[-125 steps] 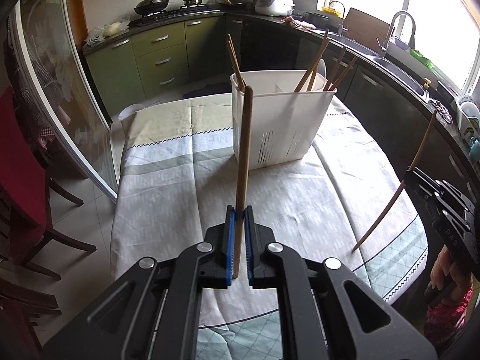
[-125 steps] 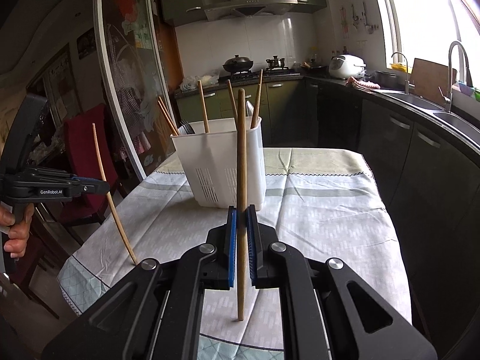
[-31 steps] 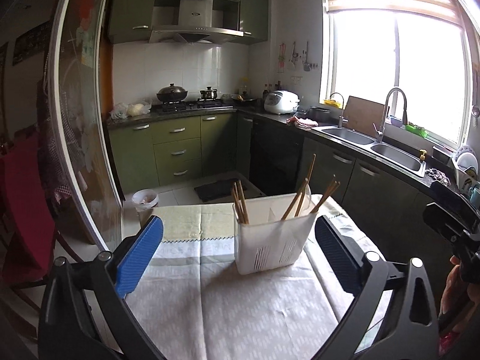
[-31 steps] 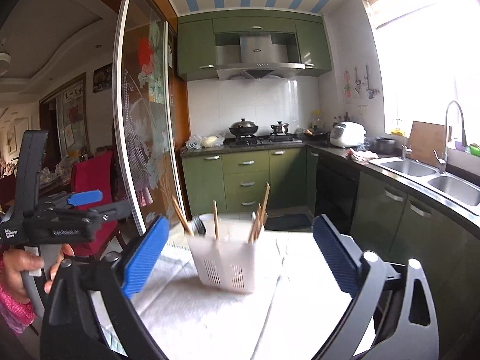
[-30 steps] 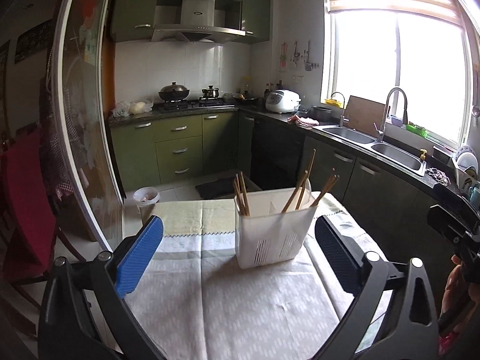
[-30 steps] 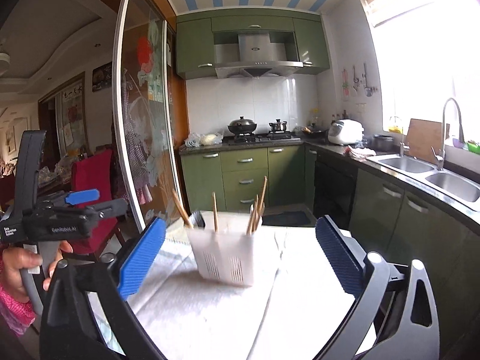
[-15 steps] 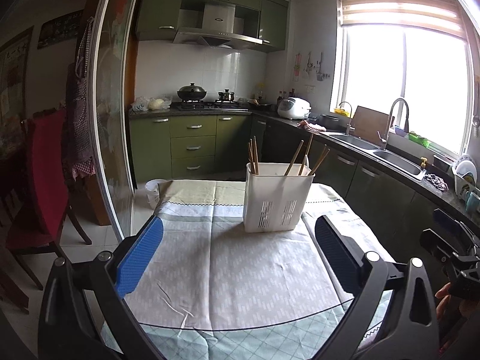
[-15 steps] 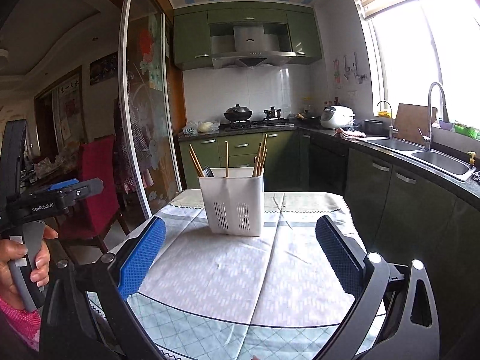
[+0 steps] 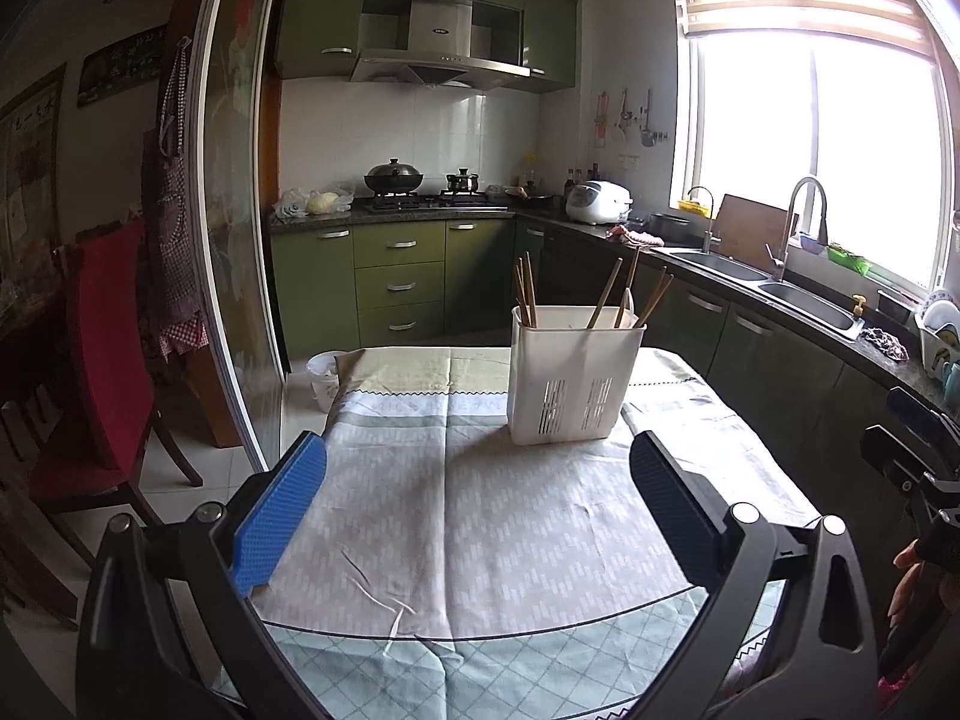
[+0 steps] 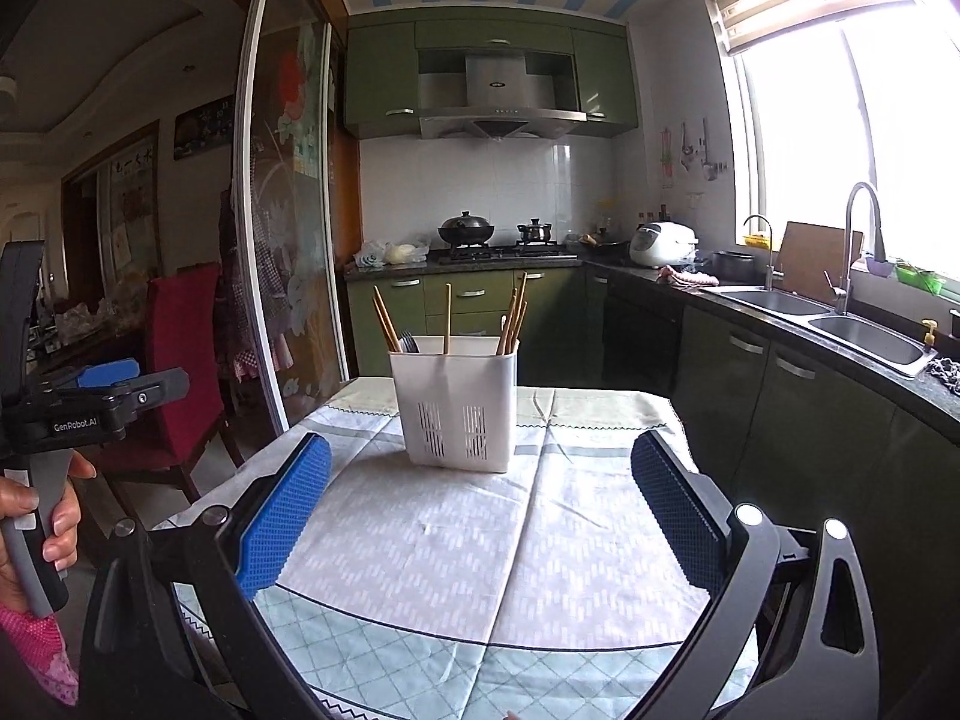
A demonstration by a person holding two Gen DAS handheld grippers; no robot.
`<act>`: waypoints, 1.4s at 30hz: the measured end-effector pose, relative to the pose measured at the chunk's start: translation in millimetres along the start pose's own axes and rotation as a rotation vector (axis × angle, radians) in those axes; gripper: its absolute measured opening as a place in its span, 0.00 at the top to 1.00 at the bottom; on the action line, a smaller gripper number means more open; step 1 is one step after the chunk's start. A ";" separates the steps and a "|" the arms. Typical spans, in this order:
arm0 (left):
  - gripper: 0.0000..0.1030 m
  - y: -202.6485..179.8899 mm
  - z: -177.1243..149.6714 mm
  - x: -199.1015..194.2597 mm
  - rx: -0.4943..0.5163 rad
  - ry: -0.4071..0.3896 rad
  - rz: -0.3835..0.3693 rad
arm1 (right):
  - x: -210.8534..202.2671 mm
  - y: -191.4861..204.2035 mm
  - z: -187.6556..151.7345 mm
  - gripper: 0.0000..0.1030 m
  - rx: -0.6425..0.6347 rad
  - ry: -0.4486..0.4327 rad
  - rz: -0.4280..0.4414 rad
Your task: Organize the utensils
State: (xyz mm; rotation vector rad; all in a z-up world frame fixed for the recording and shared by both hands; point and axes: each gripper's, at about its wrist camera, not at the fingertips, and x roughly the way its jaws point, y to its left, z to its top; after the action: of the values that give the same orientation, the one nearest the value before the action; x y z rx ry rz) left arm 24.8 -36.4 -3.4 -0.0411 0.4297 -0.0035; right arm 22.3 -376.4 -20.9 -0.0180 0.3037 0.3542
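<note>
A white slotted utensil holder (image 9: 571, 378) stands upright on the clothed table (image 9: 480, 516), at its far side; it also shows in the right wrist view (image 10: 454, 409). Several wooden chopsticks (image 9: 525, 291) (image 10: 511, 315) stand in it, leaning left and right, with a dark utensil (image 10: 409, 341) among them. My left gripper (image 9: 480, 498) is wide open and empty, held back over the table's near part. My right gripper (image 10: 480, 504) is wide open and empty, also well short of the holder. The left gripper shows at the left of the right wrist view (image 10: 129, 387).
A red chair (image 9: 105, 372) stands left of the table beside a sliding glass door (image 9: 240, 240). A white bin (image 9: 324, 375) sits on the floor past the table's far left corner. Green cabinets, stove (image 10: 498, 249) and sink counter (image 9: 780, 294) line the back and right.
Both grippers held a chopstick upright 4 seconds ago; now both are wide open and empty, and the chopsticks stand in the holder. Both grippers have drawn back from the holder.
</note>
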 end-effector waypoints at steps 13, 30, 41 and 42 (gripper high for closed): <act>0.07 1.3 -1.4 -0.3 -0.005 0.004 0.006 | 0.9 3.1 1.2 0.04 0.000 0.004 0.004; 0.07 1.2 -2.4 -0.4 -0.011 0.003 0.006 | 4.6 3.9 -0.3 0.04 0.007 0.009 0.011; 0.07 -1.3 -2.7 -0.1 -0.017 0.007 0.006 | 5.3 2.8 -1.8 0.04 0.005 0.013 0.013; 0.07 -1.5 -2.9 0.1 -0.017 0.007 0.007 | 5.4 2.6 -1.6 0.04 0.007 0.014 0.014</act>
State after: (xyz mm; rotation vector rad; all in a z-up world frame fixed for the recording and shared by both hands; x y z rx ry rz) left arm 23.7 -38.0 -6.0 -0.0568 0.4370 0.0066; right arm 25.8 -372.3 -23.9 -0.0116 0.3189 0.3670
